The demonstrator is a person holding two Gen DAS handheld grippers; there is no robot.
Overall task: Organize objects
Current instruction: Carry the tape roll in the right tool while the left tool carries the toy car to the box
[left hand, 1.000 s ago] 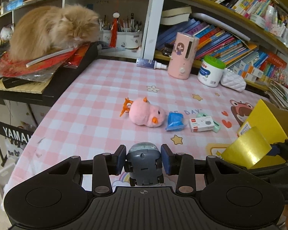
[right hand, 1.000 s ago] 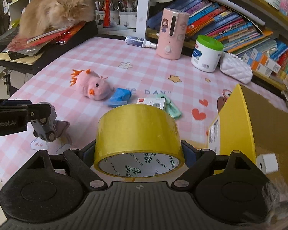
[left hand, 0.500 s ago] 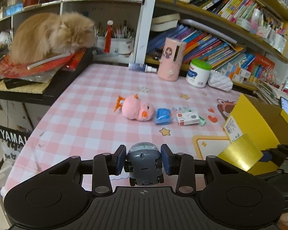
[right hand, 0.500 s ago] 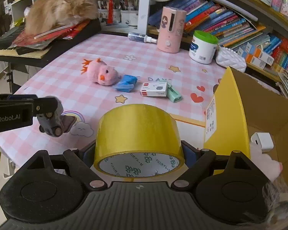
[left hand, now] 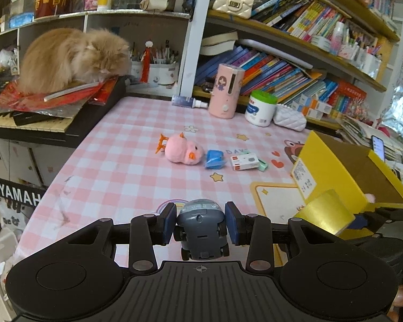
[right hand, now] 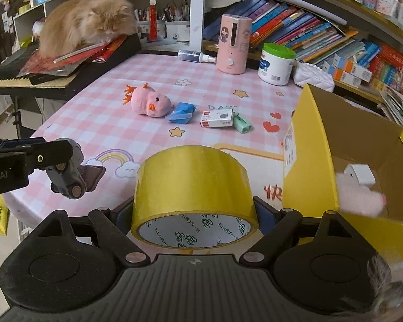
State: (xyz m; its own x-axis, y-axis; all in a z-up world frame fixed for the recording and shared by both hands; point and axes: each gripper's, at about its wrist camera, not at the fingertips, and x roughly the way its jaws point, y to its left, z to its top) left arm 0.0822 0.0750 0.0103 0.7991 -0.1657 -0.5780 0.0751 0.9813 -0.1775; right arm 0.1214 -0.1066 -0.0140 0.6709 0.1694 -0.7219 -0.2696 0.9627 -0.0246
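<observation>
Left gripper (left hand: pixel 201 224) clenched on grey toy car (left hand: pixel 201 226) at frame bottom, right gripper (right hand: pixel 193 214) clamping yellow tape roll (right hand: pixel 193 187), both above pink checked tablecloth (left hand: pixel 126 166) fronting crowded bookshelves (left hand: pixel 295 53); right-wrist view alone reveals white block (right hand: pixel 361 174) inside yellow box (right hand: pixel 309 161), lower right.

Even, soft indoor light; faint shadows on the table (right hand: pixel 99 123). Fisheye bends shelves (left hand: pixel 295 43) at the edges. Sharp centre, dim blurred corners.

clear: near tablecloth (left hand: pixel 115 171) | blocked: yellow box (right hand: pixel 309 145) right; toys mid-table (right hand: pixel 150 104)
</observation>
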